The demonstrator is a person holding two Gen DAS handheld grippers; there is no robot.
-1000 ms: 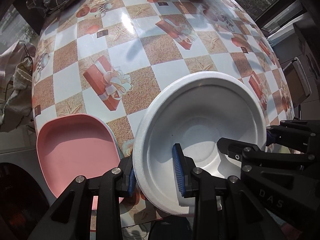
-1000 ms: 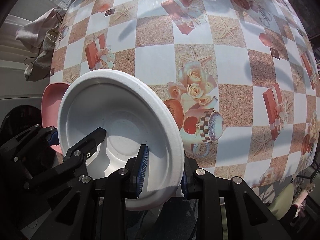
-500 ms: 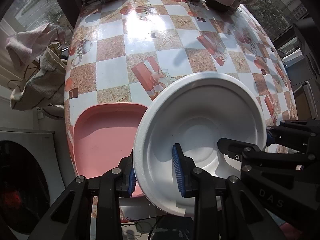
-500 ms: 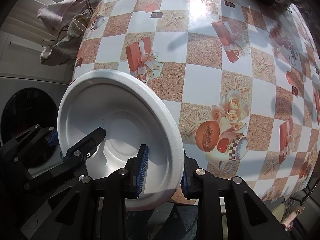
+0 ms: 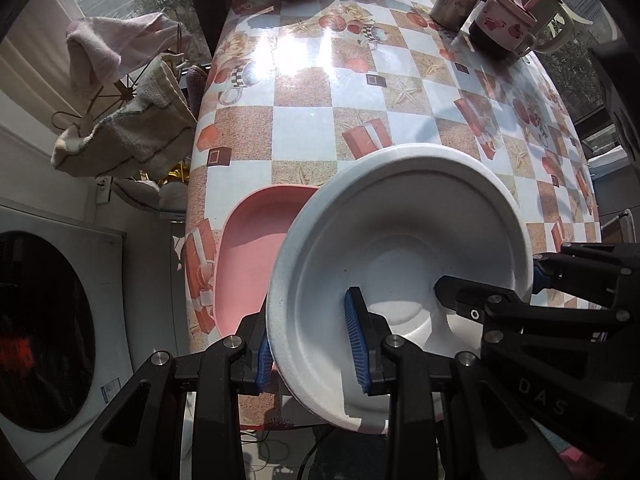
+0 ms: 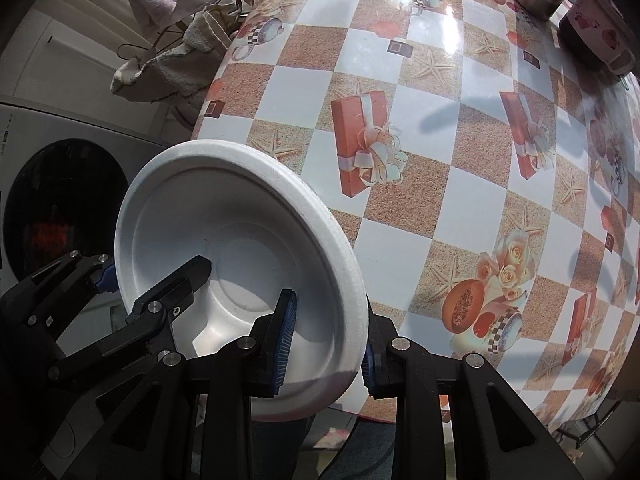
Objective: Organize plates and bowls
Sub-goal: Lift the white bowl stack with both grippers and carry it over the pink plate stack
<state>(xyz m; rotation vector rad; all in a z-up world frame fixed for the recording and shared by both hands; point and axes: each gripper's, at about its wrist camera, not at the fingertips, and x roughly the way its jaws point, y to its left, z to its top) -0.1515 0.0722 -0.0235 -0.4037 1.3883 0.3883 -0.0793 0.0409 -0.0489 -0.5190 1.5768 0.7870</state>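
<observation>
Home laundry corner — washing machine (image 5: 44, 332), hung towels (image 5: 124, 140), oilcloth-covered table (image 5: 304, 120)

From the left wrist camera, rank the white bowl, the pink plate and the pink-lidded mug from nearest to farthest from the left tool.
1. White bowl: its rim is clamped in the left tool.
2. Pink plate: on the table's near left edge, partly behind the bowl.
3. Pink-lidded mug: far right end of the table.

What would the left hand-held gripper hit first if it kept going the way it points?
Probably the pink plate on the table; it lies right beyond the left hand-held gripper, which grips the white bowl. Depth is unclear.
</observation>
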